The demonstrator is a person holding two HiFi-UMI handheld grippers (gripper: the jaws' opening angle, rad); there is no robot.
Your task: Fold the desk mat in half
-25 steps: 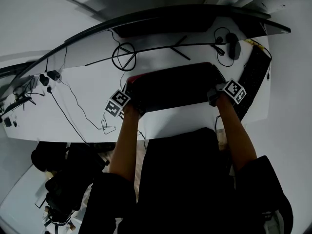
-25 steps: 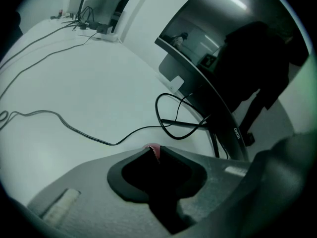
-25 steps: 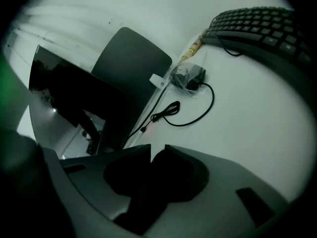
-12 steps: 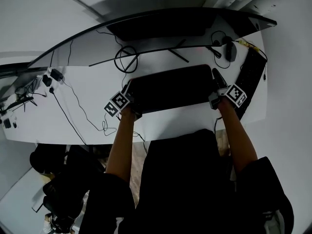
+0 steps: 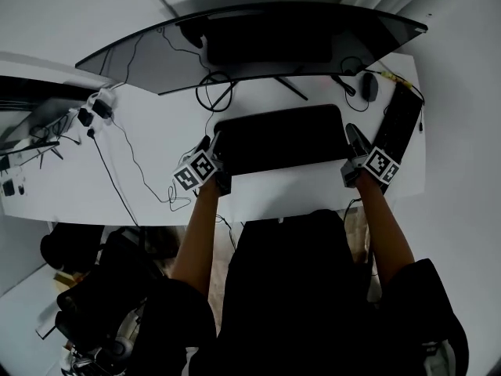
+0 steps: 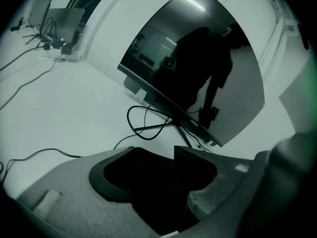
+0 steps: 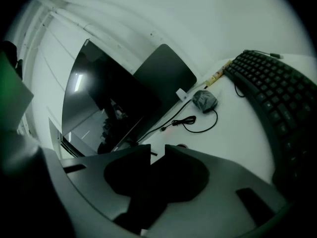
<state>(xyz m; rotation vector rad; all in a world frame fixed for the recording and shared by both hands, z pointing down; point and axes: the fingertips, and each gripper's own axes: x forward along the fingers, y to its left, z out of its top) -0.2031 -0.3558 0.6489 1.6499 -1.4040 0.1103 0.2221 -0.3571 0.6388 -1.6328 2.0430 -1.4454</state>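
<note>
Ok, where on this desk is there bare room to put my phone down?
The strip of desk between the near edge of the desk mat and the front edge is bare. So is the patch left of the mat, between the monitor and the trailing cable. Crowded: the coiled cable behind the mat, and the keyboard and mouse at the right end.

Matt black desk mat (image 5: 278, 138) — smooth white desk (image 5: 258, 190), glossy dark monitor (image 5: 313, 30)

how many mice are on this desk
1: a grey mouse at the far right of the desk, just past the far end of the keyboard and near the right end of the monitor. Another could be hidden behind the monitor.
</note>
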